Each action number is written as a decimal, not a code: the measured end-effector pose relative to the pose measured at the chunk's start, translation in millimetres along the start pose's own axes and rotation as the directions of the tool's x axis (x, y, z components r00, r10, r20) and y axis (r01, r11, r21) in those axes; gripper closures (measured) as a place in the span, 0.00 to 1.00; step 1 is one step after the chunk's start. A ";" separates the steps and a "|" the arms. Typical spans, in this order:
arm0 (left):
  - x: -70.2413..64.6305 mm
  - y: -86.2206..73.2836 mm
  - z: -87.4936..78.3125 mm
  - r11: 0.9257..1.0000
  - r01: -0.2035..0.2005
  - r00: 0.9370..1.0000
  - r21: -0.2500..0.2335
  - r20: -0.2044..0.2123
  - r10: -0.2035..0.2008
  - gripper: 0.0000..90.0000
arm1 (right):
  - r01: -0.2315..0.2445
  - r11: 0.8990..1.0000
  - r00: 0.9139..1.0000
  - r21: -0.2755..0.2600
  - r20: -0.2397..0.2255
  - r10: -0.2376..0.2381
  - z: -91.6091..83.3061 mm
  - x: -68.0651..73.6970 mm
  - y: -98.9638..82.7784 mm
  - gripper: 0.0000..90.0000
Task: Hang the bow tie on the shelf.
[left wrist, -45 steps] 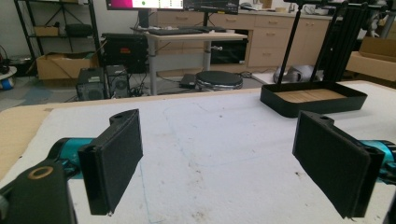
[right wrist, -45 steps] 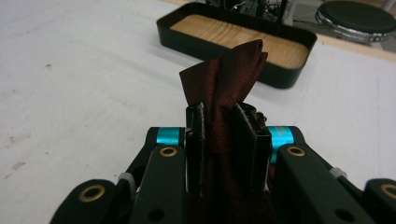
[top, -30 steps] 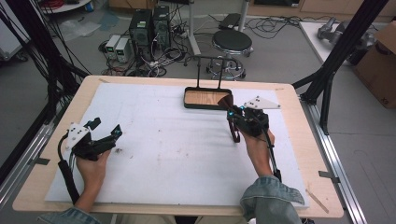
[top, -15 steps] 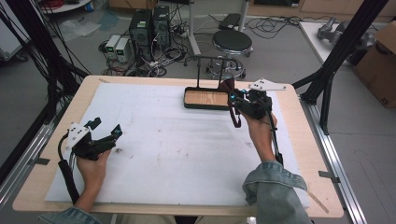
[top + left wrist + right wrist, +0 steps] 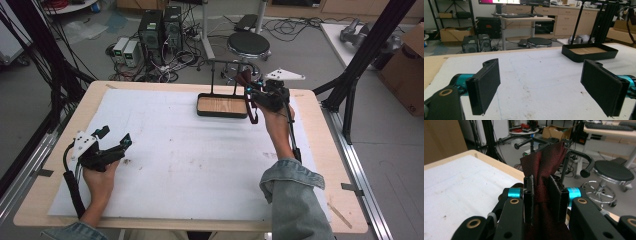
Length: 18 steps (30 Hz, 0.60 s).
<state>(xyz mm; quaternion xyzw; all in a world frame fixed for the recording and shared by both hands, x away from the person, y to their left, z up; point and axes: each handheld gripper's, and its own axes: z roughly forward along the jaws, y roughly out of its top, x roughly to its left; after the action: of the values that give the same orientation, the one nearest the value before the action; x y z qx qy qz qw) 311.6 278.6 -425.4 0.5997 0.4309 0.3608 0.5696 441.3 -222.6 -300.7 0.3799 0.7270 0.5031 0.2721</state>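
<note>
Dark red cloth (image 5: 544, 167) is pinched between the jaws of the right gripper (image 5: 543, 197), which are closed tight on it; part of it stands up above the pads and the rest drops below them. In the high view the cloth (image 5: 248, 102) hangs as a narrow strip from the right gripper (image 5: 257, 92), which is held above the surface near its far edge, towards the far right corner. It looks to hang just beside the right end of a shallow black tray (image 5: 202, 111) with a wooden floor, though the angle does not show whether they touch. A thin black stand (image 5: 220, 62) with a crossbar rises at the back of the tray.

The left gripper (image 5: 114, 139) rests low over the white sheet (image 5: 190, 160) that covers the surface, near the left edge and towards the near left corner. Its jaws stand wide apart with nothing between them; the left gripper view looks between the two black pads (image 5: 486, 82) across the sheet to the tray (image 5: 589, 53). A round stool (image 5: 248, 46) stands on the floor beyond the far edge.
</note>
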 end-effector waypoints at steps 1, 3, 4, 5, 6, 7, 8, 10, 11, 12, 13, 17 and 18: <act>0.1 0.0 0.0 1.000 0.001 1.000 0.002 0.001 -0.001 0.18 | 0.000 1.000 1.000 -0.006 0.003 0.000 1.7 -1.3 0.8 0.83; 0.4 -0.2 0.2 1.000 0.002 1.000 0.002 0.004 -0.002 0.18 | -0.007 1.000 1.000 -0.010 0.005 0.007 4.5 -3.9 2.6 0.83; 0.6 -0.2 0.3 1.000 -0.001 1.000 0.004 0.004 0.001 0.18 | -0.011 1.000 1.000 -0.012 0.003 0.011 5.6 -4.4 3.4 0.83; 0.5 -0.3 0.4 1.000 0.000 1.000 0.005 0.005 0.000 0.18 | -0.008 1.000 1.000 -0.011 0.009 0.008 7.0 -5.1 4.5 0.83; 0.5 -0.4 0.6 1.000 -0.003 1.000 0.005 0.005 0.003 0.18 | -0.007 1.000 1.000 -0.011 0.013 0.007 8.2 -6.3 5.6 0.83; 0.2 -0.5 0.9 1.000 -0.003 1.000 0.005 0.004 0.003 0.18 | -0.009 1.000 1.000 -0.017 0.014 0.009 9.3 -8.1 6.7 0.83; 0.2 -0.5 0.8 1.000 -0.005 1.000 0.007 0.005 0.005 0.18 | -0.019 1.000 1.000 -0.020 0.014 0.019 9.9 -9.7 7.8 0.83; 0.3 -0.6 1.0 1.000 -0.004 1.000 0.005 0.006 0.004 0.18 | -0.022 0.999 1.000 -0.035 0.017 0.022 11.4 -13.2 10.0 0.83; 0.2 -0.7 1.1 1.000 0.000 1.000 0.006 0.006 0.000 0.18 | -0.028 0.999 0.999 -0.031 0.018 0.028 12.1 -14.9 11.0 0.83; 0.3 -0.8 1.2 1.000 0.000 1.000 0.006 0.006 0.000 0.18 | -0.033 0.999 0.999 -0.034 0.018 0.033 13.9 -18.0 12.0 0.83; 0.2 -0.8 1.2 1.000 0.001 1.000 0.008 0.006 -0.001 0.18 | -0.033 0.999 0.999 -0.034 0.018 0.033 13.9 -18.0 12.0 0.83; 0.1 -0.9 1.3 1.000 -0.003 1.000 0.011 0.007 0.003 0.18 | -0.036 0.999 0.999 -0.038 0.024 0.037 17.9 -22.9 12.9 0.83; 0.2 -0.9 1.5 1.000 -0.005 1.000 0.012 0.007 0.005 0.18 | -0.039 0.999 0.999 -0.039 0.024 0.039 19.2 -24.1 13.2 0.83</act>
<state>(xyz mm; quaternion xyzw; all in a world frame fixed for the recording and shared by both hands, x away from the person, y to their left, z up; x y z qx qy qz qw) 312.9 278.1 -426.5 0.6055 0.4295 0.3574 0.5667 473.4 -229.8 -294.6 0.3950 0.7063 0.5172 0.2785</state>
